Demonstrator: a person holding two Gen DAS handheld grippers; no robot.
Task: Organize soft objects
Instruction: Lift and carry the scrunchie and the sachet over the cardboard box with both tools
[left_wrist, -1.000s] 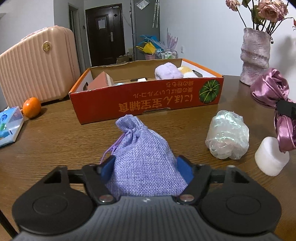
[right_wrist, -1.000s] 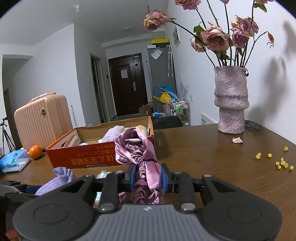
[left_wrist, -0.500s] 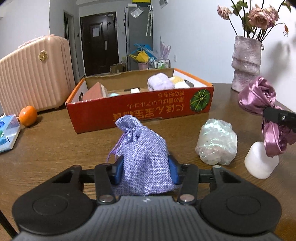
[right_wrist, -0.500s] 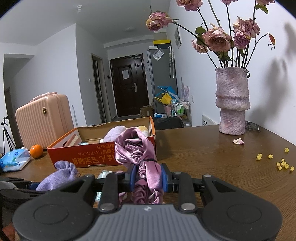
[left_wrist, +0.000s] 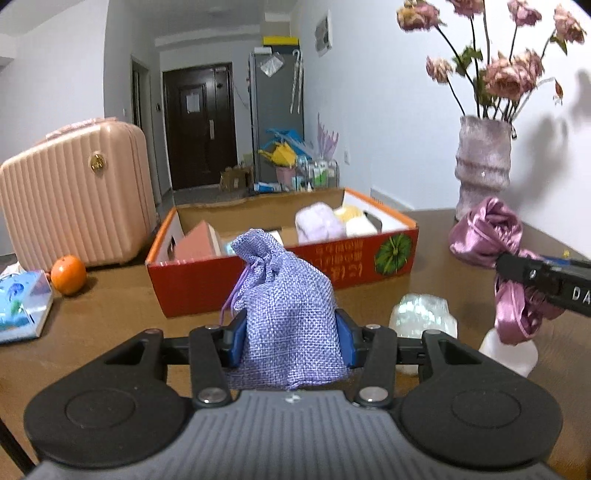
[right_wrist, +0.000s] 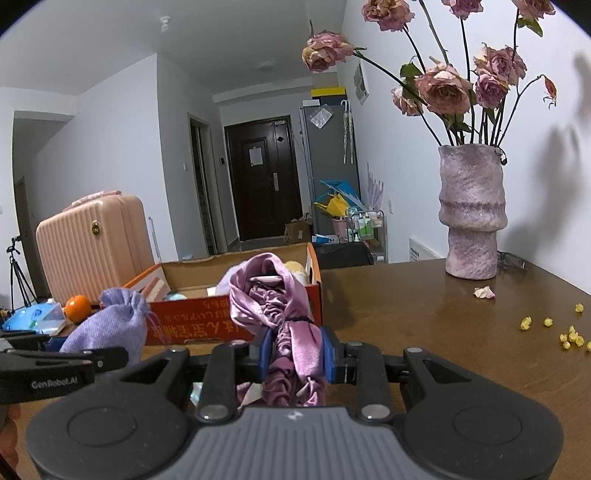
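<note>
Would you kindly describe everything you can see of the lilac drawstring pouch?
The pouch is a small lilac bag of coarse, burlap-like weave, stuffed plump. Its neck is cinched into a ruffled top, and a thin purple cord hangs down its left side. It stands upright, clamped at its lower sides between the blue pads of the left gripper, in front of the red box. From the right wrist view it appears raised off the table, though its underside is hidden.

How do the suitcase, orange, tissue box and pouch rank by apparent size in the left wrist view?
1. Suitcase
2. Pouch, though nearness to the camera inflates it
3. Tissue box
4. Orange
</note>
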